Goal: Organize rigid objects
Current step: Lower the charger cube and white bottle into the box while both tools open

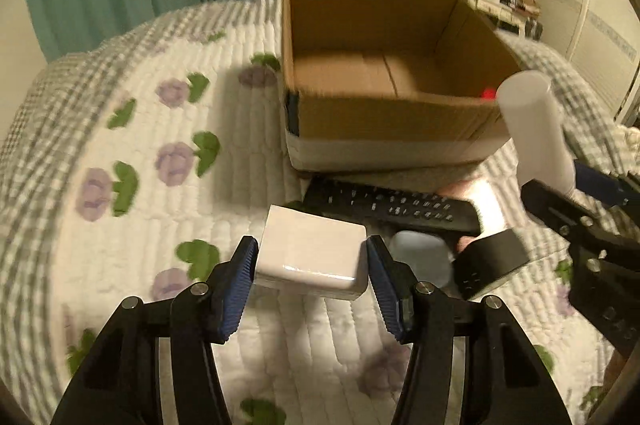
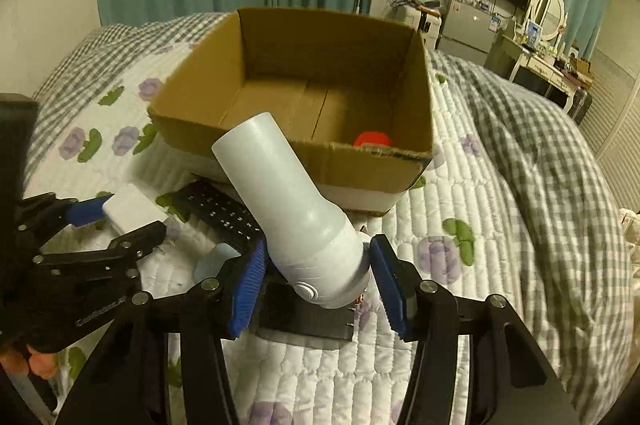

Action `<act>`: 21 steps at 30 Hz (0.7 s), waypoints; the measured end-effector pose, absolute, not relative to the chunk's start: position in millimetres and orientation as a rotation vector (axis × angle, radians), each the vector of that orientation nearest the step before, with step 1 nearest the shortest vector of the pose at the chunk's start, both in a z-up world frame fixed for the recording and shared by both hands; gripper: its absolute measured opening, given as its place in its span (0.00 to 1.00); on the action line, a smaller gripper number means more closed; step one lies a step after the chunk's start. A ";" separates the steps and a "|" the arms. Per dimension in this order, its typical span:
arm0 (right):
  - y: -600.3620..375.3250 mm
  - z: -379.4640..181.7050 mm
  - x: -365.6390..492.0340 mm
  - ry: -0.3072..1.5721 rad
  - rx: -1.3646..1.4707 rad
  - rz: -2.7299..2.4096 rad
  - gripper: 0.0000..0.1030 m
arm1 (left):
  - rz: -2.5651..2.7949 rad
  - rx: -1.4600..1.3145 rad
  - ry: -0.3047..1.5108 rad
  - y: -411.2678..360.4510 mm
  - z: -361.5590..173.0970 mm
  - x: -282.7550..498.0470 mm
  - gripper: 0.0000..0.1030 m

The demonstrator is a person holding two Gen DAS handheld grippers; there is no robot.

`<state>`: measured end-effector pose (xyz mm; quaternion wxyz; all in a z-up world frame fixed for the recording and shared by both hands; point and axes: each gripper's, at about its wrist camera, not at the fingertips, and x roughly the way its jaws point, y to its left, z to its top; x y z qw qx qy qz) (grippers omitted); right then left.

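Observation:
My left gripper [image 1: 311,265] is shut on a white rectangular box [image 1: 312,252], held just above the quilt. My right gripper [image 2: 318,277] is shut on a white bottle-shaped flashlight [image 2: 292,209], tilted up and to the left, in front of an open cardboard box [image 2: 384,161]. The flashlight also shows in the left wrist view [image 1: 536,129], with the right gripper's arm at the right edge. A red object [image 2: 372,138] lies inside the cardboard box [image 1: 384,121]. A black remote [image 1: 392,207] lies before the box.
A pale blue object [image 1: 420,257] and a black block [image 1: 490,263] lie on the floral quilt [image 1: 140,165] beside the remote. A checked blanket [image 2: 540,153] bunches at the right. Green curtains, a TV and a dresser stand behind.

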<state>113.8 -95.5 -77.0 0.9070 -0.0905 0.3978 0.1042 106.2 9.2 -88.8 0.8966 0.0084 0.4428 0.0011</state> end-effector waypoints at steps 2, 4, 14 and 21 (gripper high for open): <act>-94.7 -66.0 108.7 0.809 -0.192 0.214 0.51 | -0.001 -0.005 0.890 11.4 -71.4 100.4 0.55; -94.5 -52.2 103.2 0.790 -0.198 0.212 0.51 | -0.007 -0.013 0.857 10.7 -52.8 96.5 0.55; -106.6 42.3 105.7 0.640 -0.235 0.194 0.51 | -0.048 -0.023 0.711 3.7 31.5 120.9 0.55; -116.0 72.7 153.8 0.624 -0.200 0.240 0.51 | -0.044 -0.004 0.672 -10.2 38.7 169.0 0.55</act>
